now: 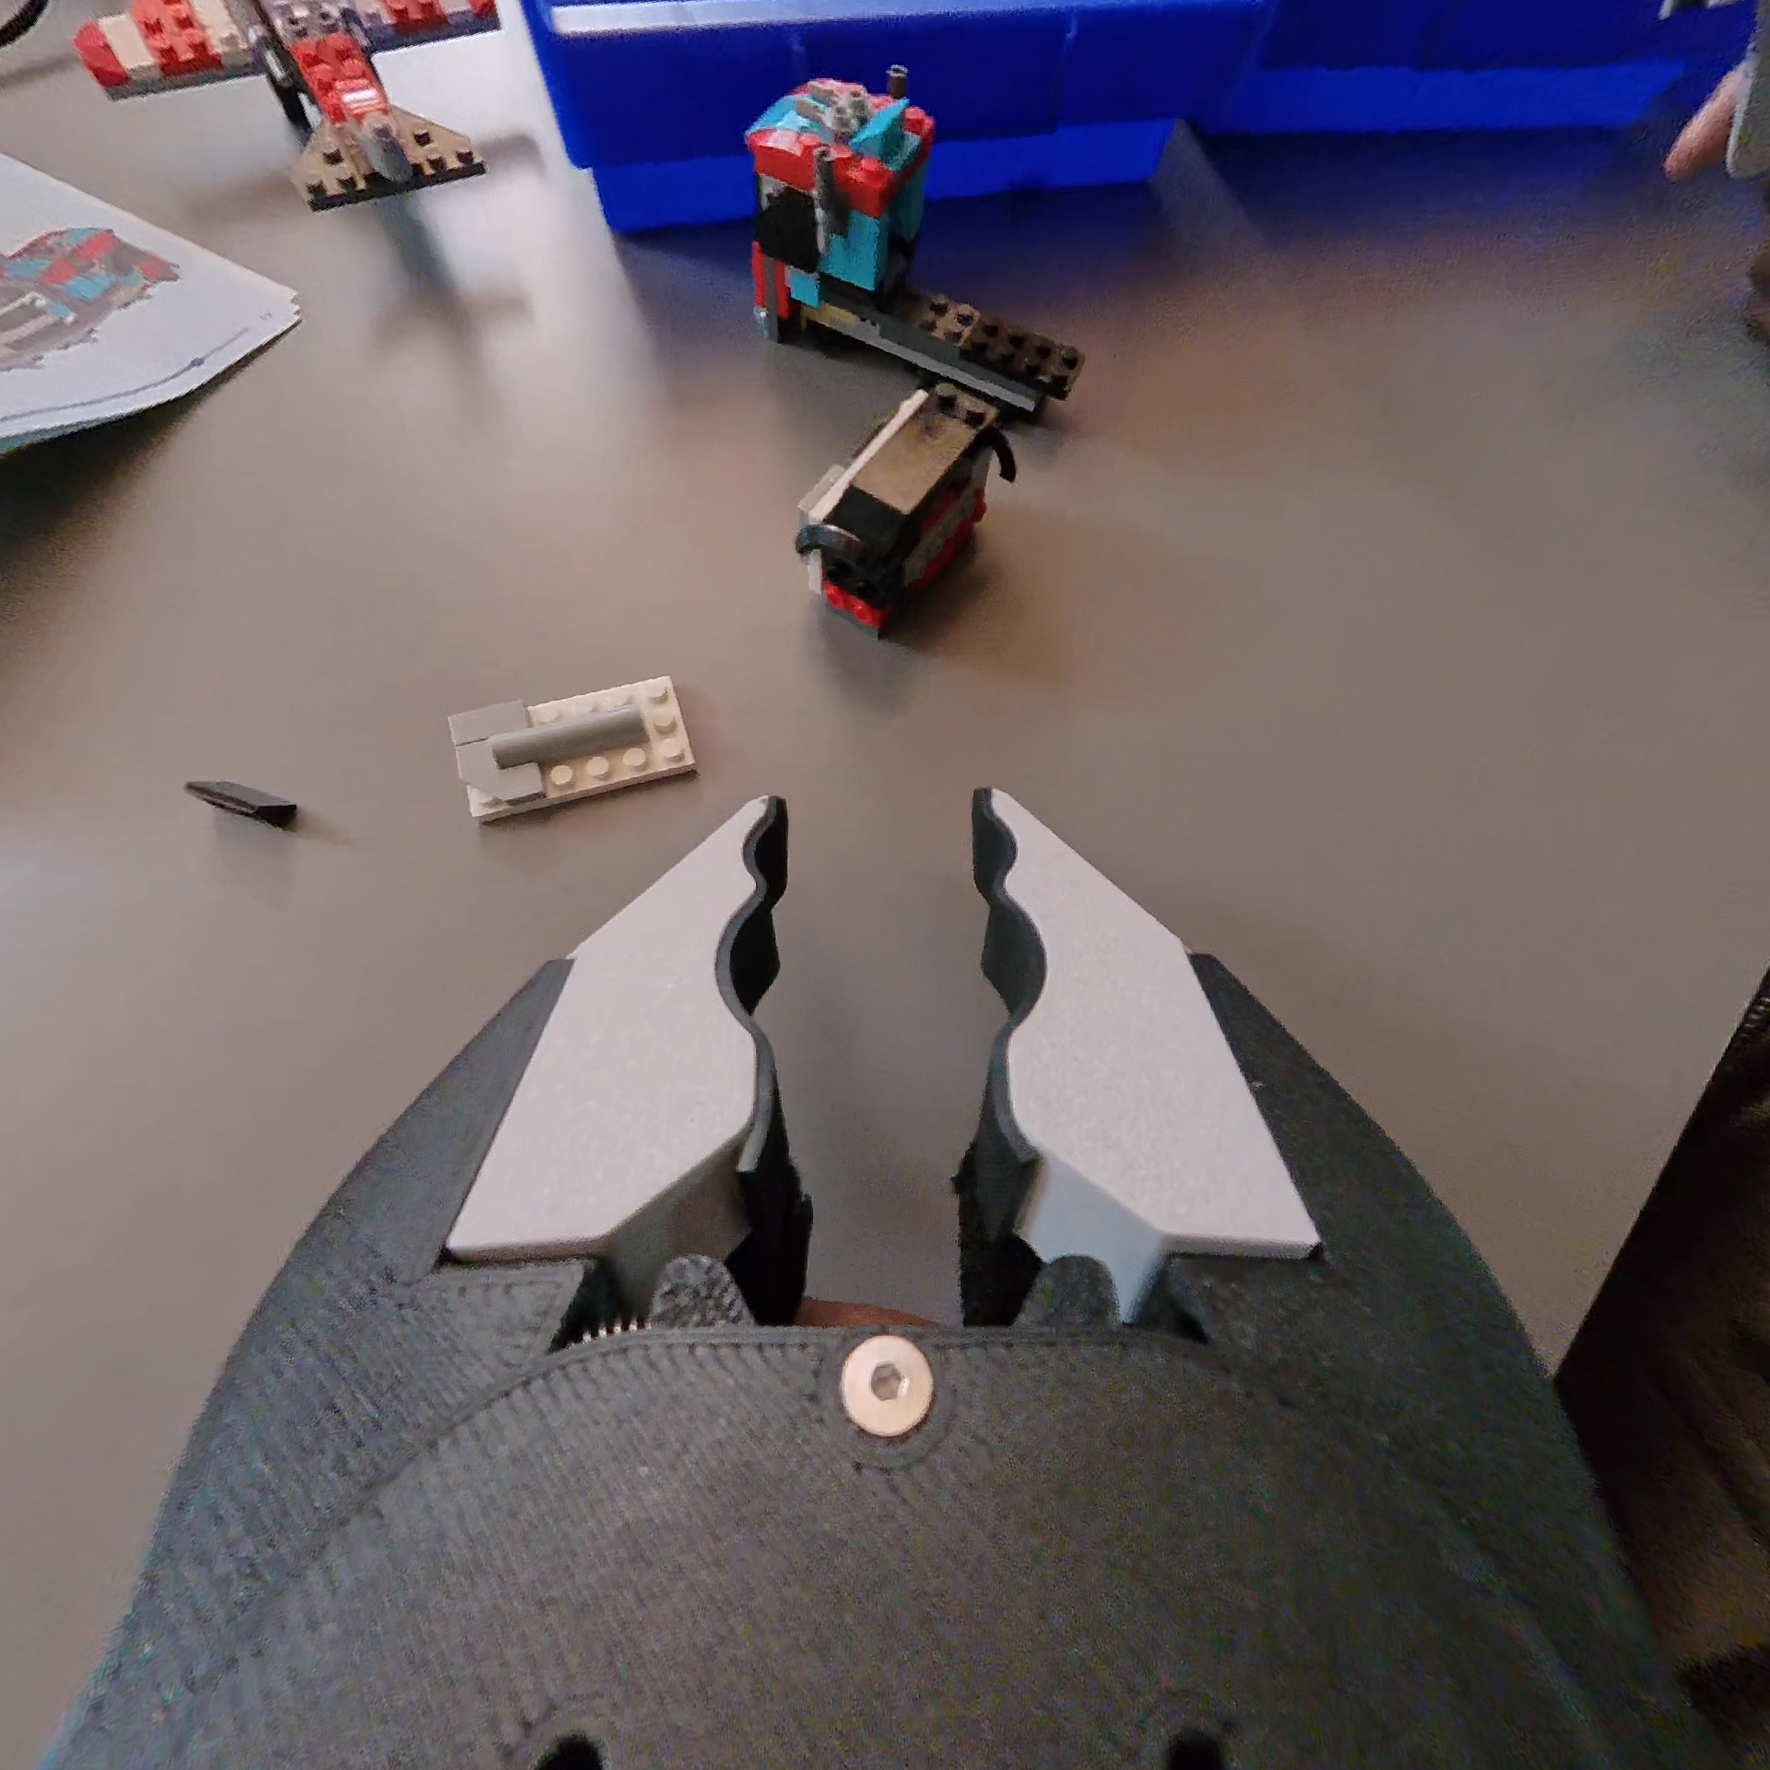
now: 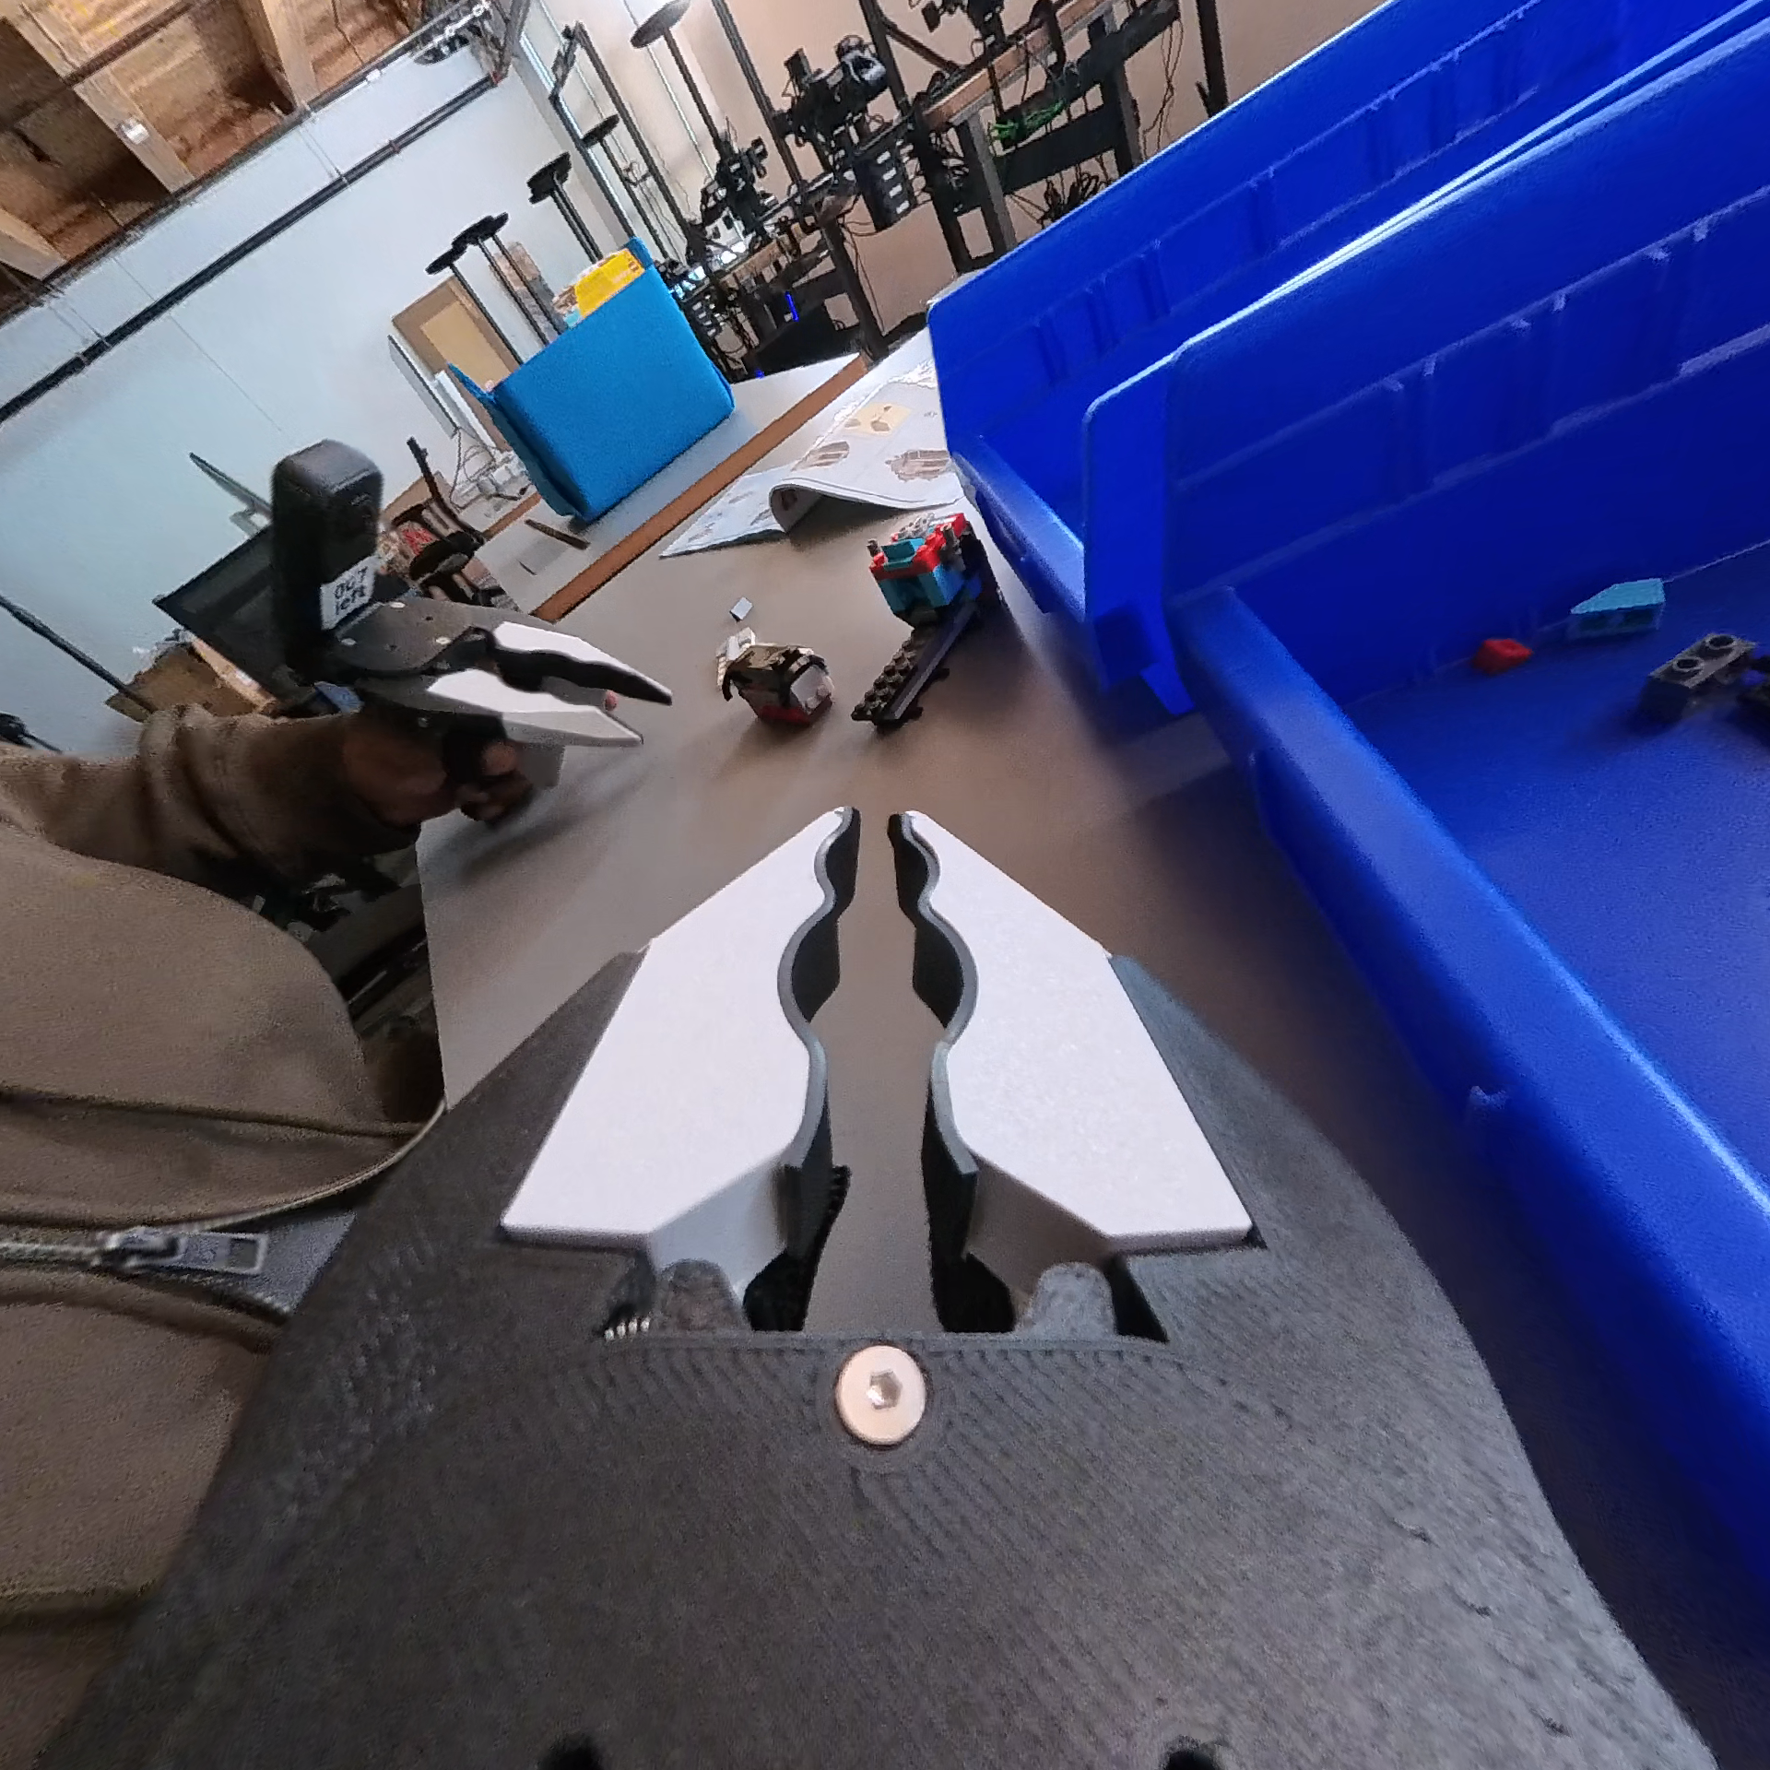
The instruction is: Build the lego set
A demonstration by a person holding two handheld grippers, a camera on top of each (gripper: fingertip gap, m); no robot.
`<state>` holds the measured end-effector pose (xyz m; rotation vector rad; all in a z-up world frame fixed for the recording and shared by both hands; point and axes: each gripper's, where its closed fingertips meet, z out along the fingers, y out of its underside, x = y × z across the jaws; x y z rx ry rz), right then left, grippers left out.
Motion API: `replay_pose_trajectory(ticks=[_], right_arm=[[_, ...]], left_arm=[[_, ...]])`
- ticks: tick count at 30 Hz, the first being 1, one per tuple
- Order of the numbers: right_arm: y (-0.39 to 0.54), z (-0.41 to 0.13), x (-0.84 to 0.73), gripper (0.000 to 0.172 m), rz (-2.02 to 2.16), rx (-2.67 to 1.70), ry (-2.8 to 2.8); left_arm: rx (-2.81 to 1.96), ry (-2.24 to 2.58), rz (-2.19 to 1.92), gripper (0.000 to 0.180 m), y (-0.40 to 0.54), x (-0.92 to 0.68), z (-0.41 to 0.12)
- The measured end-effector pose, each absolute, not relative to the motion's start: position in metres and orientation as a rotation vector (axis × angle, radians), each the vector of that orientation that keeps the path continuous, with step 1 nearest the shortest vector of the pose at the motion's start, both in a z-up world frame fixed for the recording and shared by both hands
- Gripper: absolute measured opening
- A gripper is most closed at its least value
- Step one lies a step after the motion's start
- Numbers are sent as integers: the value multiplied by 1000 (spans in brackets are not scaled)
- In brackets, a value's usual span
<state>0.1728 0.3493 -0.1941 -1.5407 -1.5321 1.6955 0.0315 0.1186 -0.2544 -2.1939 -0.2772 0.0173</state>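
The left tongs stood spread above the grey counter, with nothing between the two pads. The nearest item was a light grey studded plate carrying a dark grey cylinder, just ahead and to the left of the left fingertip. A small black piece lay farther left. Ahead lay a black-and-red brick block on its side, and beyond it a teal-and-red brick model on a black studded base, close to a blue bin. A booklet lay at the left edge.

The right tongs were nearly pressed together, a narrow slit left between the pads and nothing pinched. They hung over bare counter beside a blue bin that contained loose bricks. The left tongs, held in a hand, showed off to the left.
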Motion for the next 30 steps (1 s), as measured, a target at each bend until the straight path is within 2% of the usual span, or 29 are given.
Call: replay_pose_trajectory(ticks=[8, 14, 17, 21, 25, 30], right_arm=[[352, -195, 176, 7, 1688, -1579, -1484], [353, -166, 224, 11, 1724, -1394, -1447], [388, -135, 270, 16, 1496, -1324, -1539], [488, -103, 320, 17, 938, -1314, -1776], [567, -149, 339, 17, 482, -1306, -2206], [583, -219, 344, 14, 267, -1236, -2652]], left_arm=[[-2199, -332, -56, 39, 118, 29, -257], [-2135, -320, -102, 39, 117, 31, -248], [-2107, -330, -101, 39, 116, 30, -244], [-2119, -324, -122, 40, 117, 31, -246], [-2111, -336, -129, 40, 117, 30, -245], [-2098, -339, -87, 40, 116, 29, -243]])
